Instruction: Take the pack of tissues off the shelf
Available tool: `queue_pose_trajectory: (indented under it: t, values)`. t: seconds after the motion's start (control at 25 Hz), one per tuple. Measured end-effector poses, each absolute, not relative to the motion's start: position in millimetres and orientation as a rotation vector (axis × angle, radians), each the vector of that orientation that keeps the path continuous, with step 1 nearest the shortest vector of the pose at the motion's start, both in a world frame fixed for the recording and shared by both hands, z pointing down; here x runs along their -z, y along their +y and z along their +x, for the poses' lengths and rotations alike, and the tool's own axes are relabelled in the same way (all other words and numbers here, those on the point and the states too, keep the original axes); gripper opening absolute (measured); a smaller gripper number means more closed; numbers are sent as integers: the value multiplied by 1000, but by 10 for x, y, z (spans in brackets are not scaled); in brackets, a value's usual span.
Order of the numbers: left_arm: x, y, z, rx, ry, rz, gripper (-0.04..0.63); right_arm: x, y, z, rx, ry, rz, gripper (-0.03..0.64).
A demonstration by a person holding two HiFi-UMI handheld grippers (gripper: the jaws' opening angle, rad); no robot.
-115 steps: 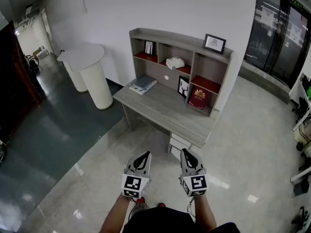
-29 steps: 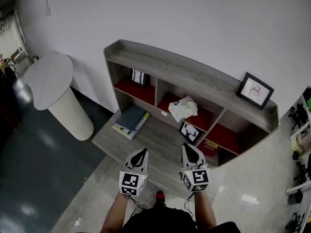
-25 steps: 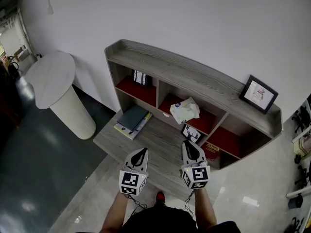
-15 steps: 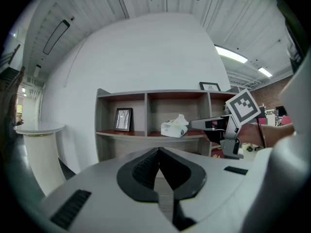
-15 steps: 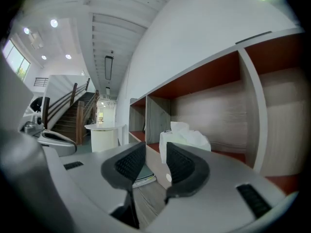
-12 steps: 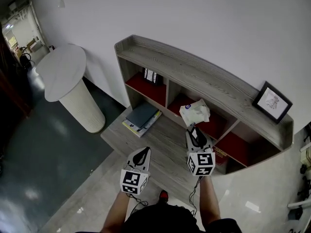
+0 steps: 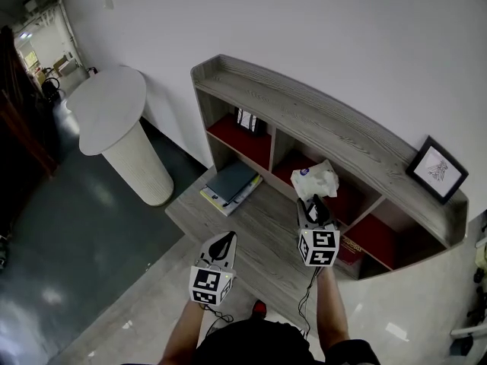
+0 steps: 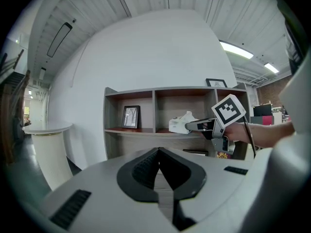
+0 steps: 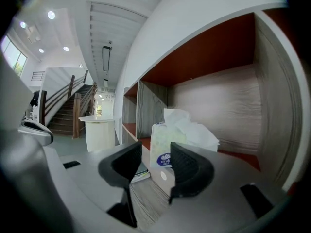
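White wall backs a grey wooden desk point(image 7: 259, 226) with a shelf point(image 7: 319, 120) standing on it. The pack of tissues point(image 7: 314, 179) sits in the shelf's middle compartment, on the red floor, with a loose sheet pulled up out of its top.

The right gripper point(image 7: 313, 206) points at the pack. Its jaws have just been opening and stand wide apart, with nothing between them yet; the pack is just ahead of the gap. The left gripper point(image 7: 221, 242) hangs back over the desk's front edge, jaws together and empty.

The pack looks light and soft, a thin plastic wrap that probably dents and slides under the pads. The best hold is likely across the two sides of the body, low down. Pinching the loose sheet would probably only draw out a tissue.

In the right gripper view the jaws cover the pack's bottom edge. I cannot tell whether it touches the back wall. From the head view the gripper hides its lower front.
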State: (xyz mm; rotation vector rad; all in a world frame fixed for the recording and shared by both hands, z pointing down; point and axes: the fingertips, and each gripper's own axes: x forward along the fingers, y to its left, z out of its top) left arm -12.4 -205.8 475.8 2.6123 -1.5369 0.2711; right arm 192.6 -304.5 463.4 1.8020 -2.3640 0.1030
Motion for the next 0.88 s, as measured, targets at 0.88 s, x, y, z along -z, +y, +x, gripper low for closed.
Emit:
queue_pose_trajectory:
  t: [0.88]
  values:
    - [-4807,-2064,-211,-270,-1543,2586,6,-4668,-3086,2058,-157,-2305,1868,28]
